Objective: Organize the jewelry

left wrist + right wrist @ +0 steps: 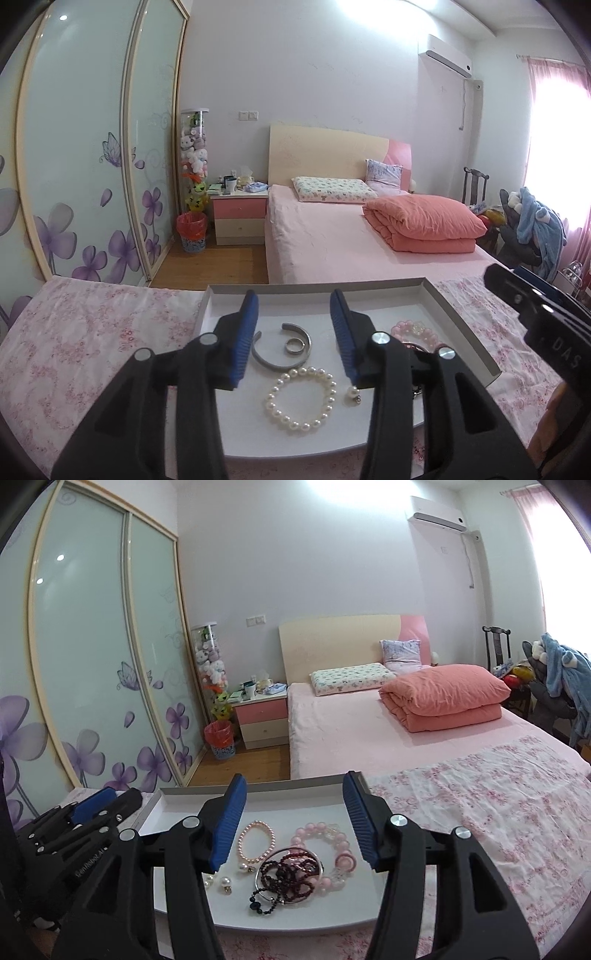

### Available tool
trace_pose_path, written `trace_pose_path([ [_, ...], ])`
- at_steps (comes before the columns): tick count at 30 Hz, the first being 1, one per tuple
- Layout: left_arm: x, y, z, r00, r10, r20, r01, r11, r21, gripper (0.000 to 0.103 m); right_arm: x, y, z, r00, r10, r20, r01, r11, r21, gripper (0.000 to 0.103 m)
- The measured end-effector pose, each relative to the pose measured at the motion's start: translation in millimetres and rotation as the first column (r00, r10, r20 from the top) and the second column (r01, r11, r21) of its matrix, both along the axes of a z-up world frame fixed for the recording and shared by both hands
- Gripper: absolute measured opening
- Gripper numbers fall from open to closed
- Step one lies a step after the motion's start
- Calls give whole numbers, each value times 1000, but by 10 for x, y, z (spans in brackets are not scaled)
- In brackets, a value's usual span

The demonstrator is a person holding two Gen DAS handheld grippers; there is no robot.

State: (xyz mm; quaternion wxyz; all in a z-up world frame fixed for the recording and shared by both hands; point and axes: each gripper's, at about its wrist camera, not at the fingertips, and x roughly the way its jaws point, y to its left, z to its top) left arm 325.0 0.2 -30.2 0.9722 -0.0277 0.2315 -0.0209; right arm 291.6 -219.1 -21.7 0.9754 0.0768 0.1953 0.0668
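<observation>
Both of your tools stand with jaws apart, gripping nothing: the left hand-held gripper (293,334) above the white tray (458,314), the right hand-held gripper (293,821) too. Inside the tray, near its front edge, the pearl bracelet (301,398) looks light, slippery, probably fragile; take one side of the loop.

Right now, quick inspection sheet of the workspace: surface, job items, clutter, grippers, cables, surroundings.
Surface: floral cloth, wrinkled, under a shallow white tray.
Job's things: in the tray, white pearl bracelet, silver cuff around a ring, pink bead bracelet, small pink pearl bracelet, dark bead strand tangled with a thin bangle, loose pearl earrings.
Clutter: nothing seen on the cloth.
Grippers: left gripper and right gripper open, empty, over the tray.
Cables: nothing seen.
Surroundings: bed, nightstand, wardrobe.
</observation>
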Motion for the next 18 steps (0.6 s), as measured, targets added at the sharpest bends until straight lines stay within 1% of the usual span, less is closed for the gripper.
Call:
trace_pose_path([
  [2,-39,16,19,1000,6,4,-6,1000,2,44,-30,-7,20,1000,-7,4,7,1000,2,60],
  [4,-91,42,44,1000,13,8,-13,1000,5,47,-71,-19,42,1000,-9,9,9,1000,3,62],
  [6,-163,77,77,1000,20,15,-20,1000,3,50,-118,-34,65,1000,-9,17,9,1000,7,67],
  [8,-247,107,108,999,25,23,-25,1000,2,54,-211,-61,95,999,-10,30,10,1000,14,76],
  [9,-289,119,122,999,28,27,-28,1000,5,57,-256,-83,104,999,-9,36,8,1000,17,79],
  [11,-401,149,149,999,32,33,-32,999,9,61,-353,-107,118,999,-11,46,11,1000,18,92],
  [15,-738,238,159,998,36,42,-36,999,-1,67,-633,-167,108,998,1,59,-3,999,38,97],
  [16,-795,250,158,998,38,43,-38,999,0,71,-700,-169,97,998,3,59,-5,999,38,100],
  [18,-1018,282,155,998,40,52,-40,999,-1,76,-843,-179,77,998,14,63,-16,999,37,101],
])
